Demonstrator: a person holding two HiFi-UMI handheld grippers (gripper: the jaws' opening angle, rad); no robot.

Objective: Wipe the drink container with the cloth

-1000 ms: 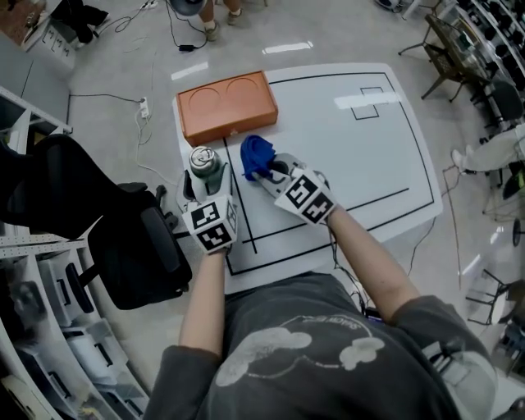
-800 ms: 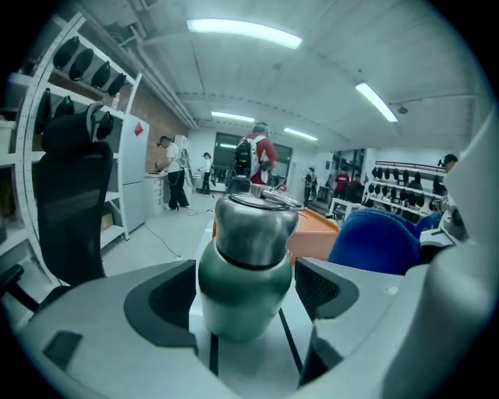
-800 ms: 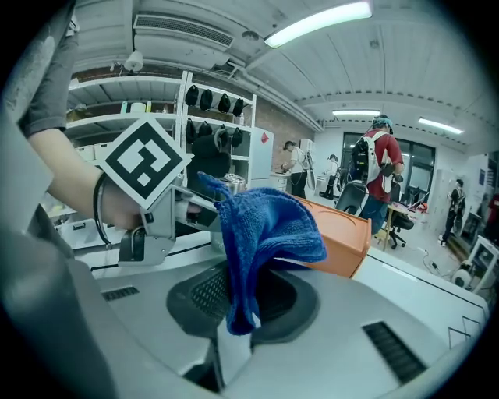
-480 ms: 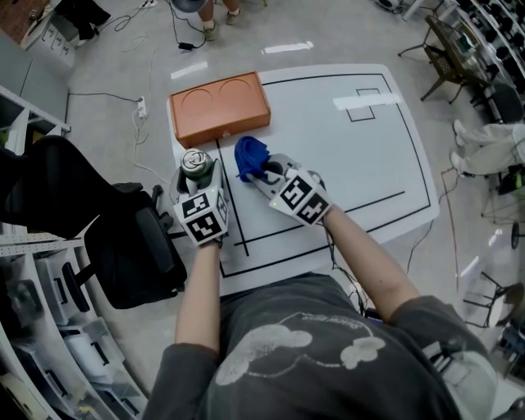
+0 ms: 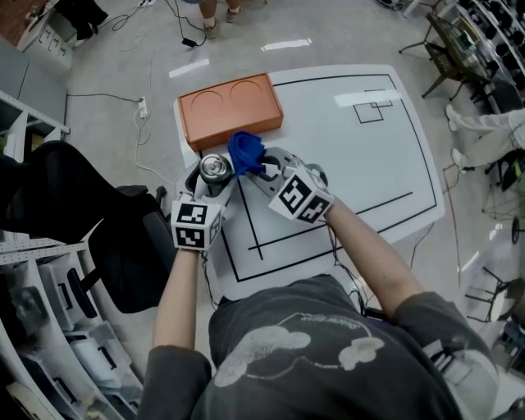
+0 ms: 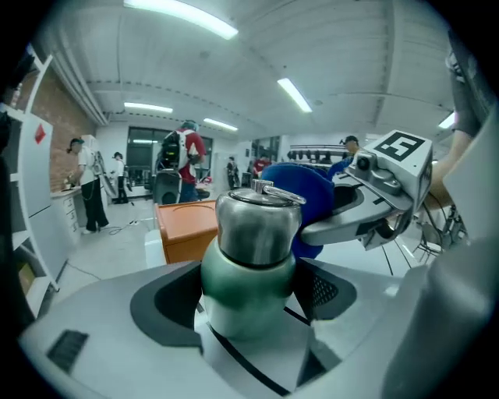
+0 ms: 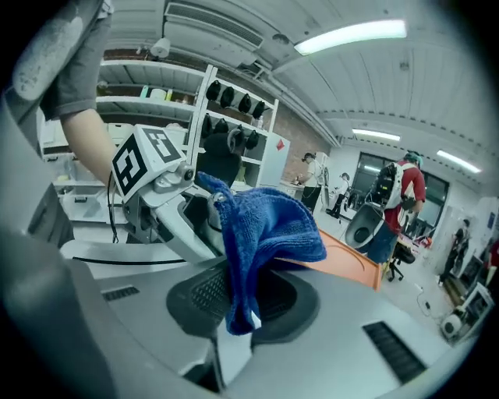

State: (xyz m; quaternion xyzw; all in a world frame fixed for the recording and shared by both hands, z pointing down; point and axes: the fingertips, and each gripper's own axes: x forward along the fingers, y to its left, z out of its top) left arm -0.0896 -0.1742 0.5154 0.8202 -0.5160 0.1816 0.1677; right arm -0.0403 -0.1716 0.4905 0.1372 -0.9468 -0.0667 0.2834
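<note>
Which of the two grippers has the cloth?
The right gripper: the blue cloth is pinched between its jaws. The left gripper, whose jaws have just been closing, grips the green drink container instead.

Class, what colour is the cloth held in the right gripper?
Blue; the cloth shows best in the right gripper view.

You have bright, even light from ceiling strip lamps (image 6: 187,17), with white glare patches on the surface (image 5: 367,100) and the floor (image 5: 328,33). Shadows are soft. Both gripper views bulge fisheye-fashion, darken at the corners, and blur up close.
</note>
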